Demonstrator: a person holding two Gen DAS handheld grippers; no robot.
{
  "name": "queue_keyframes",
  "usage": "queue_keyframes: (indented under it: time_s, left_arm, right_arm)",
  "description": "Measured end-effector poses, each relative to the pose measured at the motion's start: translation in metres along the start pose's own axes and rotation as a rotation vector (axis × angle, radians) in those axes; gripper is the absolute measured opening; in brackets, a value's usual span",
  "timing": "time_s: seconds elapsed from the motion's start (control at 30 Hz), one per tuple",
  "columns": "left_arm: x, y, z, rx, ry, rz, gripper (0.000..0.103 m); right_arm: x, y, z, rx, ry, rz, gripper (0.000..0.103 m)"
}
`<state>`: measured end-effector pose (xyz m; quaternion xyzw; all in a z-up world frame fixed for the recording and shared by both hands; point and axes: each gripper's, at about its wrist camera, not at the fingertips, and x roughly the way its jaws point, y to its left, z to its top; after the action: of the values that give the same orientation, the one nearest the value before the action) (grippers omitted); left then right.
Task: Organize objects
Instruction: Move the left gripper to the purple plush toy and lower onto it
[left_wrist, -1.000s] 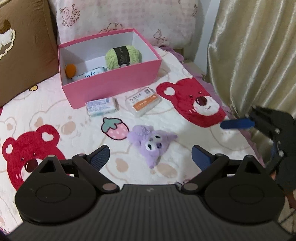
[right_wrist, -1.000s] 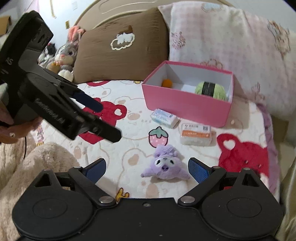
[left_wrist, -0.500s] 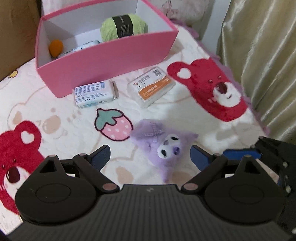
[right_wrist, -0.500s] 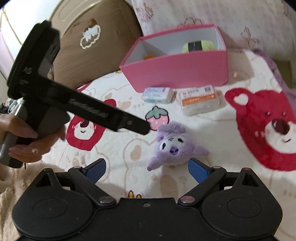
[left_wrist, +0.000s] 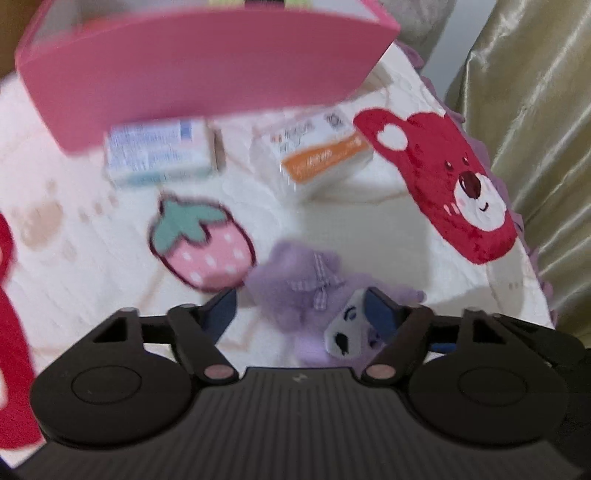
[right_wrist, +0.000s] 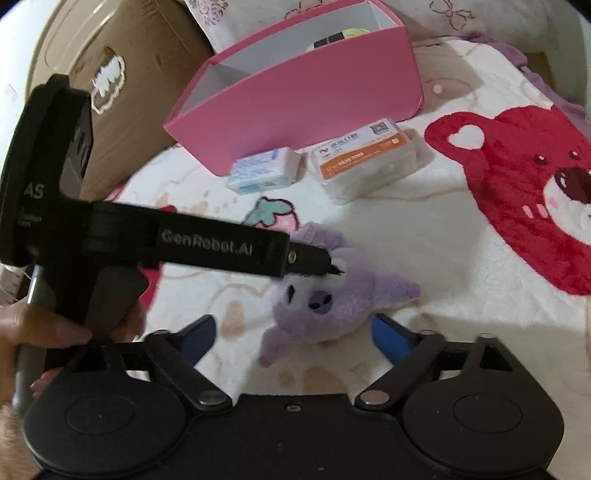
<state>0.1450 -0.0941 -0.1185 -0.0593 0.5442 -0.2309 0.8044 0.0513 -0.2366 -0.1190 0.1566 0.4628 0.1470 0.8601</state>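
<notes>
A purple plush toy lies on the bed blanket, face up. My left gripper is low over it, jaws closing, the plush between them; the right-hand pad meets its white face and the other pad stands just clear. In the right wrist view the left gripper's fingertip rests at the head of the plush. My right gripper straddles the plush from the near side, jaws closing, pads not pressing it. Behind stand a pink box, a blue-white packet and an orange-labelled packet.
Green yarn shows inside the box. A brown pillow lies far left and a gold curtain hangs at the bed's right edge. A person's hand grips the left handle. The blanket carries red bears.
Both grippers have dropped toward the plush, which now sits between each pair of fingers. Both sets of jaws have narrowed. The left fingertip has reached the plush's head.
</notes>
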Motion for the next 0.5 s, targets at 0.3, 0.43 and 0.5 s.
queue_keyframes:
  time_s: [0.3, 0.43, 0.5]
  left_arm:
    - [-0.008, 0.009, -0.008, -0.066, -0.018, -0.056, 0.033]
    - [-0.011, 0.012, -0.01, -0.098, -0.01, -0.079, 0.029]
    - [-0.01, 0.014, -0.011, -0.115, 0.0, -0.093, 0.029]
  right_arm:
    - [-0.011, -0.017, -0.008, -0.052, -0.073, -0.199, 0.031]
    - [-0.019, -0.015, -0.017, -0.027, -0.061, -0.093, 0.034]
    - [-0.015, -0.01, -0.019, -0.022, -0.028, -0.02, 0.047]
